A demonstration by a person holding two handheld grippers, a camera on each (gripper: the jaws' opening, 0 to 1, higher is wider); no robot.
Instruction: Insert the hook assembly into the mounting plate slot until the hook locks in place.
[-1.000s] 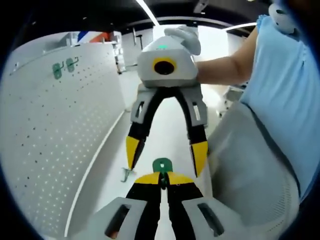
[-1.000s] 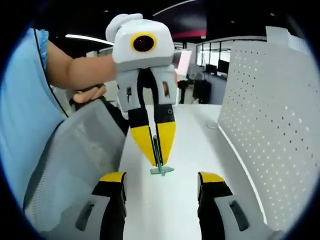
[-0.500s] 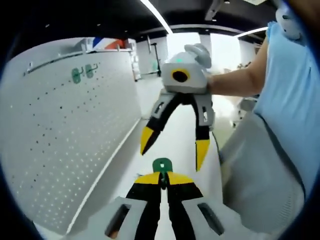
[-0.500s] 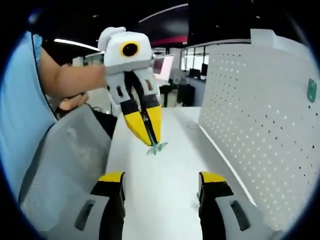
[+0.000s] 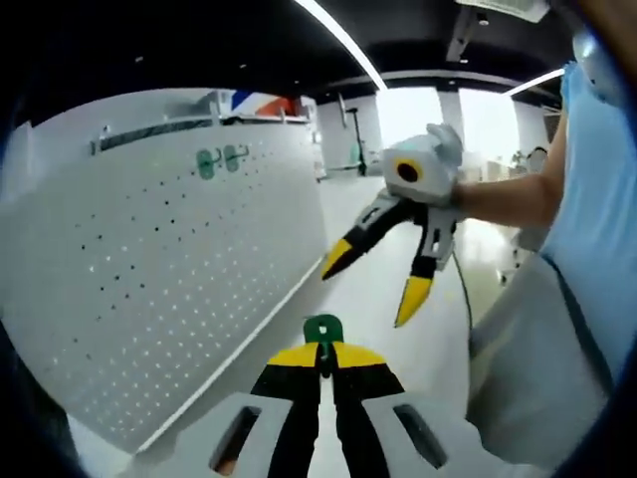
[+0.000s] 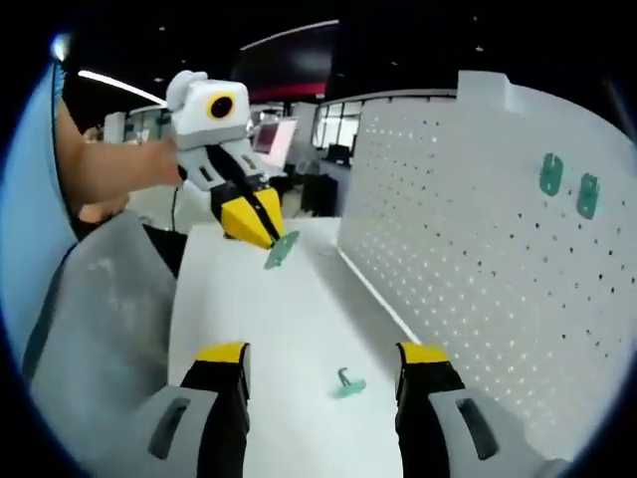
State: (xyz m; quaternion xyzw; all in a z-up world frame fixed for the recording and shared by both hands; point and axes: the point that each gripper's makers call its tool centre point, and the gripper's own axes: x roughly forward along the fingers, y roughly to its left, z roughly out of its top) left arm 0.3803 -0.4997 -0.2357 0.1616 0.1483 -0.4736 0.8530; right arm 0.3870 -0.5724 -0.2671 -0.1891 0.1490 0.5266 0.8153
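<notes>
- The left gripper (image 6: pixel 261 231) has its jaws clamped together on the green hook assembly (image 6: pixel 281 249), held up off the white table (image 6: pixel 289 329) and near the pegboard (image 6: pixel 468 269).
- In the left gripper view the piece shows as a green tab (image 5: pixel 322 329) poking up between the closed yellow tips.
- The right gripper (image 5: pixel 383 274) has its jaws spread apart, holding nothing.
- A second green hook (image 6: pixel 348 382) lies loose on the table between the right gripper's tips; two more green pieces (image 6: pixel 567 184) already hang high on the pegboard.
- The hook looks like thin, light, stiff plastic, probably slippery; a grip on its flat tab, leaving the insert end free, suits it.
- Compared with a second ago, the left gripper has lifted the hook from just above the table and swung it toward the pegboard, while the right gripper has drawn away from it.
</notes>
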